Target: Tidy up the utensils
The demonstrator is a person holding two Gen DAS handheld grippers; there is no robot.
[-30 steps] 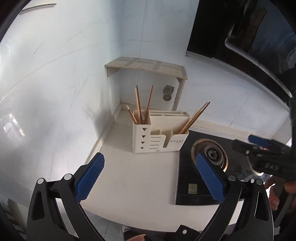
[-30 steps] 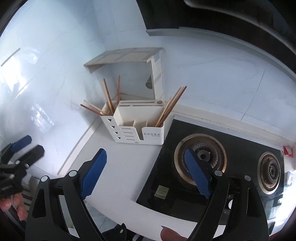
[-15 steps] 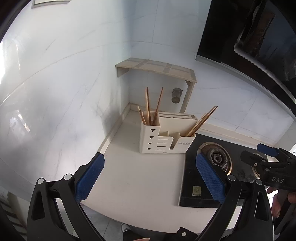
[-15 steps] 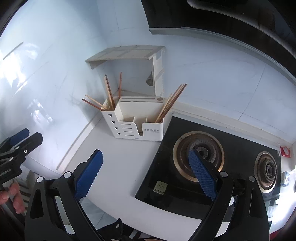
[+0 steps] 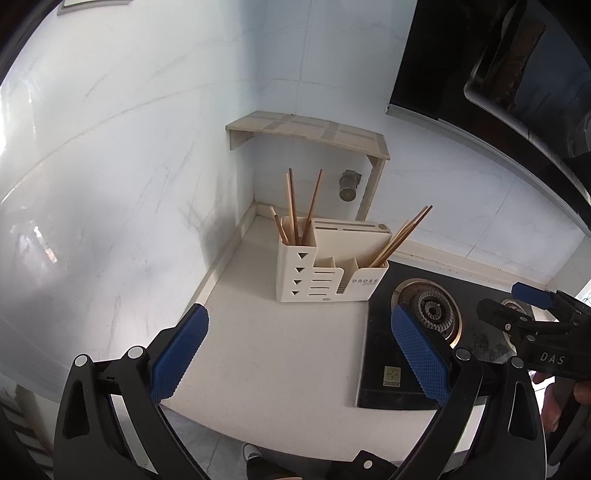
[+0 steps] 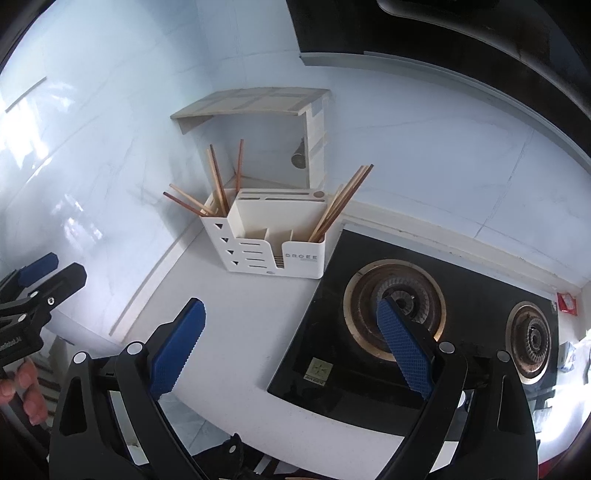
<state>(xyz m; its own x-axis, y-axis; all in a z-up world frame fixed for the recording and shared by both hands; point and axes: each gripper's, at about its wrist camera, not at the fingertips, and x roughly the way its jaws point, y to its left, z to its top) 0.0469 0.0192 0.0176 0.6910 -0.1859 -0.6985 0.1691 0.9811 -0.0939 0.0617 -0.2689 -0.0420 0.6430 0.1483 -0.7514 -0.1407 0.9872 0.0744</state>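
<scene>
A cream utensil holder (image 5: 328,269) (image 6: 273,243) stands in the counter's back corner. Several wooden chopsticks (image 5: 295,206) (image 6: 218,184) stick up from its left compartment, and more chopsticks (image 5: 400,236) (image 6: 343,199) lean out of its right compartment. My left gripper (image 5: 299,354) is open and empty, above the counter's front part, well short of the holder. My right gripper (image 6: 291,347) is open and empty too, above the counter edge and stove. Each gripper shows at the edge of the other's view: the right gripper (image 5: 535,321) and the left gripper (image 6: 33,291).
A black gas stove (image 6: 424,321) (image 5: 428,332) with two burners lies right of the holder. A small wooden shelf (image 5: 310,129) (image 6: 255,103) hangs in the corner above a wall fitting (image 5: 349,186). White tiled walls close in left and behind. A dark range hood (image 6: 443,33) hangs above.
Both grippers have drawn back and risen a little, so the holder looks slightly smaller and farther. Both stay open and empty.
</scene>
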